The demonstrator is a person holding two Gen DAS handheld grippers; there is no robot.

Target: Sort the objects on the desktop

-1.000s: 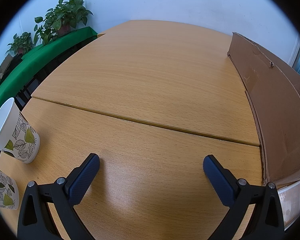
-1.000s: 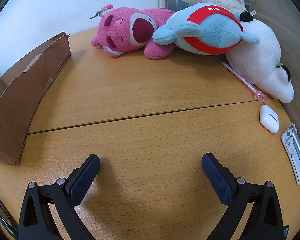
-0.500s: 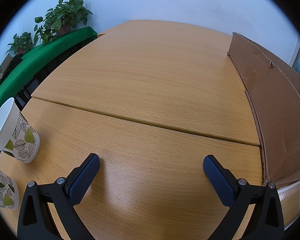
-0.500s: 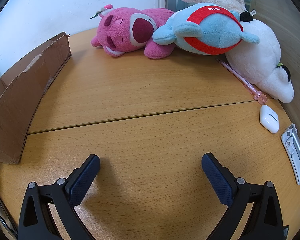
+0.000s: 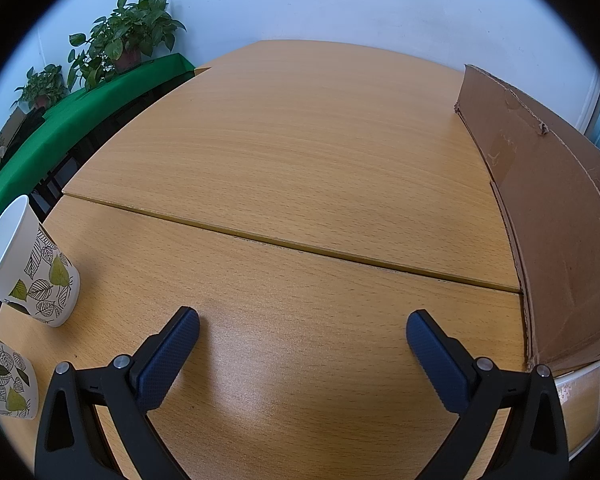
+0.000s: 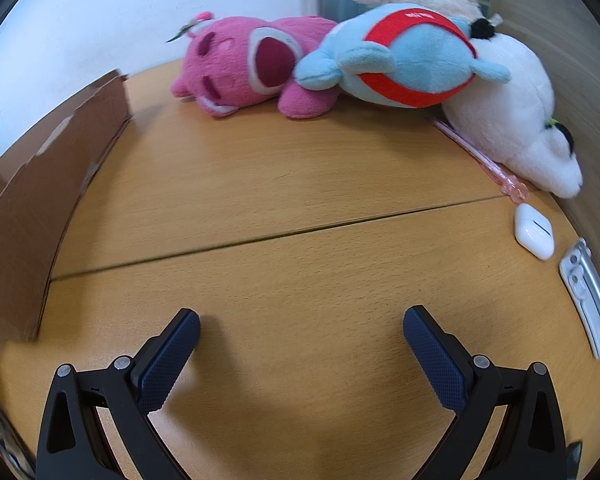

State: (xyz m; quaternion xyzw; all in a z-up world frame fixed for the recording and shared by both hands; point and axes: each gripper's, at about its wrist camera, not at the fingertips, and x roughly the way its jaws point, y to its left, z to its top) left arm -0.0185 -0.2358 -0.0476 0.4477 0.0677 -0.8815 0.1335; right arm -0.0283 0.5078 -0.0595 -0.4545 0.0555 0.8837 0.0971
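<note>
While both claws hang wide and empty over bare wood, nothing is yet in hand, so the risks lie in the first reach. From the cardboard box [image 6: 40, 208], the pile of soft toys lies on the far side of the right gripper [image 6: 300, 336]: a pink plush [image 6: 244, 68] with a blue plush [image 6: 400, 56] leaning on it, and a white plush [image 6: 512, 120] pressed against the blue one. Pulling one out would likely drag or topple its neighbours, because they touch and overlap. A thin pink stick [image 6: 480, 156] runs partly under the white plush, so lifting that toy could flick it off the table [image 6: 300, 184]. Further from the box sit a white earbud case [image 6: 534, 232] and a flat grey clip-like piece [image 6: 588, 296] near the table's edge; both are smooth and low, and I judge wide pads might slip off them or nudge them over the edge. On the box's other side, the left gripper [image 5: 300, 336] faces open wood, with two leaf-print paper cups [image 5: 32, 272] well away from the box; thin paper could crush under a firm squeeze. Hidden things matter too: the box's inside cannot be seen from either view, the nearer cup [image 5: 4, 380] is cut off by the frame, and a pale translucent object [image 5: 580, 400] by the box's near corner is too cropped to name. The right view's near corner, beside the box, is blurred.
</note>
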